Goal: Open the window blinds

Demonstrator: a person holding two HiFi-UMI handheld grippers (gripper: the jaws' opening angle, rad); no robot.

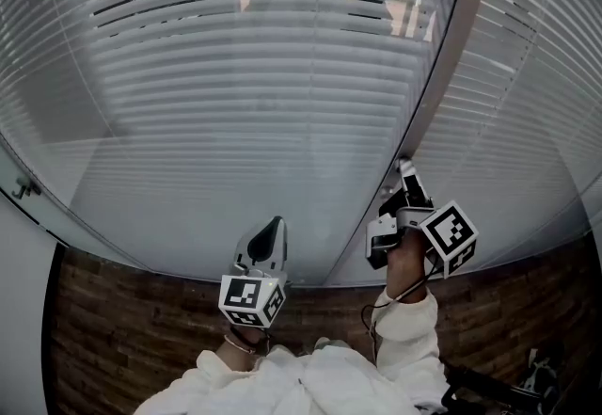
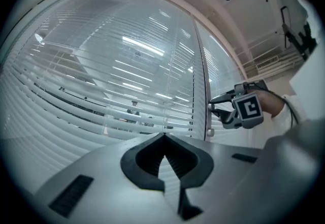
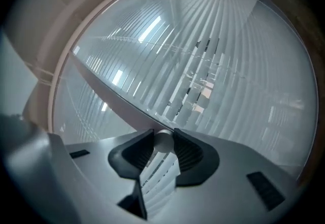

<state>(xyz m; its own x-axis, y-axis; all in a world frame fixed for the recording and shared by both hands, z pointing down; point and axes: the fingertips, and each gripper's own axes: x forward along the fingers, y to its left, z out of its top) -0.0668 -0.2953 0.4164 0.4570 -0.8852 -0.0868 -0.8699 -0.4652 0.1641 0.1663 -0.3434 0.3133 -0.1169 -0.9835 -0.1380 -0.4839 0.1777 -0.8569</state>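
White slatted blinds (image 1: 263, 84) hang behind glass; a band of slats near the top is tilted open and shows the outside. A pale frame post (image 1: 442, 74) splits the two panes. My right gripper (image 1: 404, 168) is up against that post, shut on a small white round knob (image 3: 163, 142) that sits between its dark pads. In the left gripper view the right gripper (image 2: 210, 106) shows at the post (image 2: 200, 81). My left gripper (image 1: 276, 223) hangs lower, in front of the left pane, its jaws shut (image 2: 163, 139) on nothing.
A second pane with blinds (image 1: 536, 121) lies right of the post. A small round fitting (image 2: 210, 132) sits on the post just below the right gripper. A metal latch (image 1: 23, 187) is at the far left. A brick-patterned surface (image 1: 122, 328) runs under the window.
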